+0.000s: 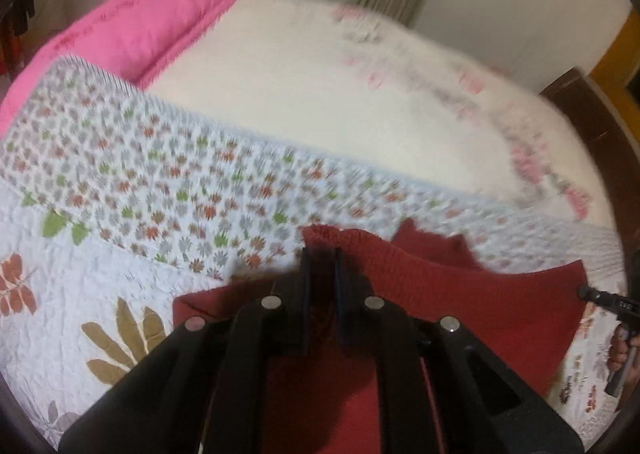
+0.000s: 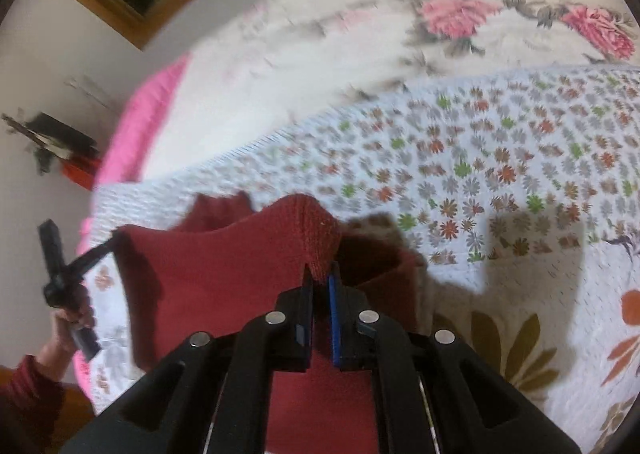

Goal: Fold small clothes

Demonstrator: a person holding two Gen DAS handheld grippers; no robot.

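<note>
A dark red knitted garment [image 1: 460, 306] lies on the flowered quilt, with its near edge lifted between my two grippers. My left gripper [image 1: 322, 258] is shut on one corner of that edge, cloth pinched between its black fingers. In the right wrist view the same red garment [image 2: 224, 278] rises to a peak at my right gripper [image 2: 320, 274], which is shut on the other corner. Far left there, my left gripper [image 2: 116, 238] holds the garment's opposite end, with a hand [image 2: 68, 318] on its handle. My right gripper's body [image 1: 608, 298] shows at the left view's right edge.
The white quilt [image 1: 120, 157] with small flowers covers the near part of the bed. Behind it lie a cream blanket [image 1: 320, 93] with pink roses and a pink pillow [image 1: 132, 33]. A dark wooden bed frame [image 1: 600, 125] runs on the right. Wall and curtain stand behind.
</note>
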